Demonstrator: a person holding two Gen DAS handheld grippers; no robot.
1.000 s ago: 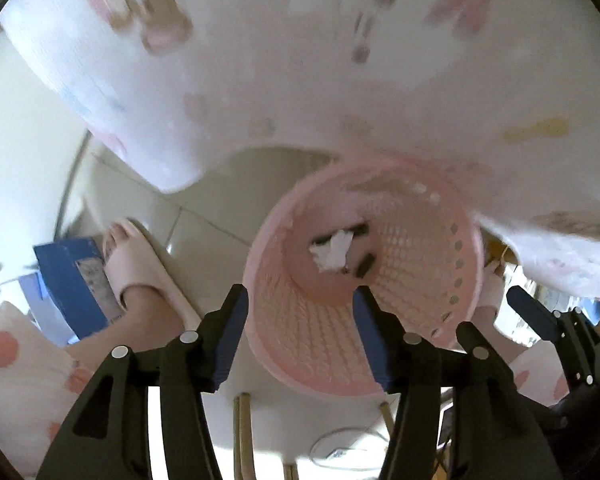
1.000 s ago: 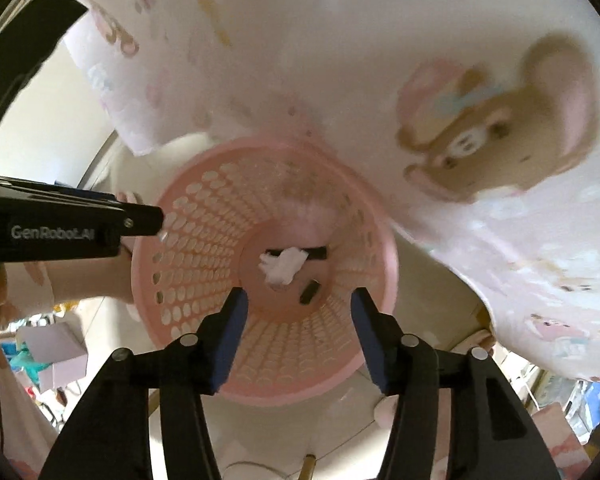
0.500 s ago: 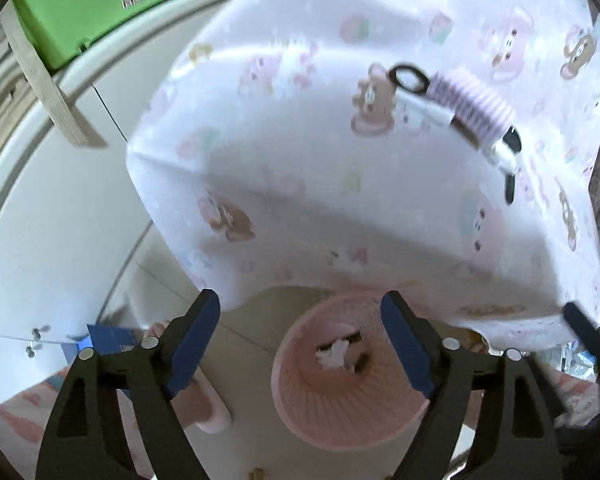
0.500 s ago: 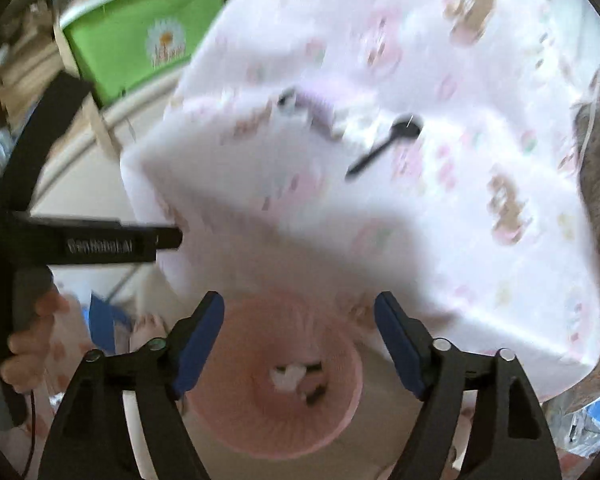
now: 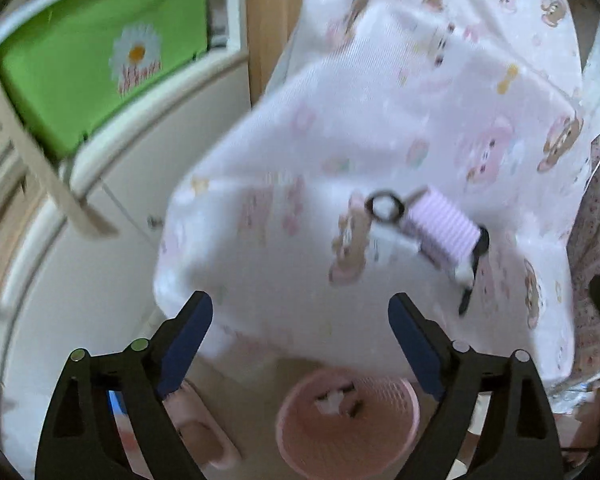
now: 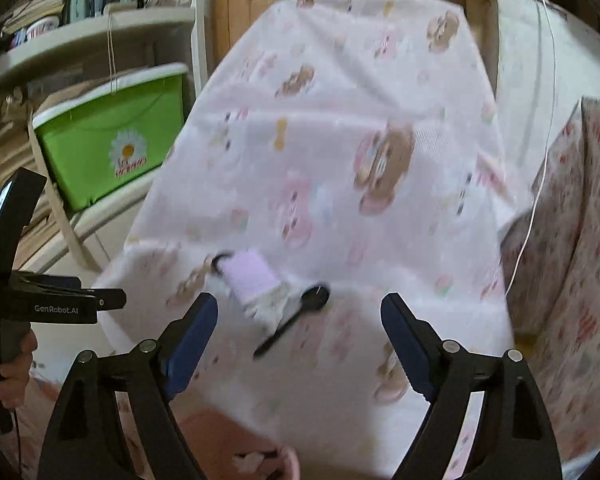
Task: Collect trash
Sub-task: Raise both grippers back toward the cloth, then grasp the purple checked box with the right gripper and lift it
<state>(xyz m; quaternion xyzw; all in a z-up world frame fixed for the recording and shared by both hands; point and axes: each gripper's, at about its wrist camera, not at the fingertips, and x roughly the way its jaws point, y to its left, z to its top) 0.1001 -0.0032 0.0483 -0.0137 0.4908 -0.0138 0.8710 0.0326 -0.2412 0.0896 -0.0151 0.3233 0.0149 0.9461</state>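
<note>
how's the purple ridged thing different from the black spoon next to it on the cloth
The purple ridged thing is pale lilac, short and blocky with ribs; the black spoon is dark, long and thin. In the right wrist view the spoon's bowl touches the pile's edge. Both lie on the bear-print cloth, ungrasped.

- A home, seemingly a lived-in room.
- Bear-print cloth (image 6: 340, 184) covers a table.
- Left of it, cluttered shelves (image 6: 92, 52) hold a green daisy box (image 6: 112, 136).

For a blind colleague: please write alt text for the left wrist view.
An open claw hangs over a pink basket holding white paper scraps; above, a cartoon-print cloth carries a lilac ribbed item and a black spoon.
</note>
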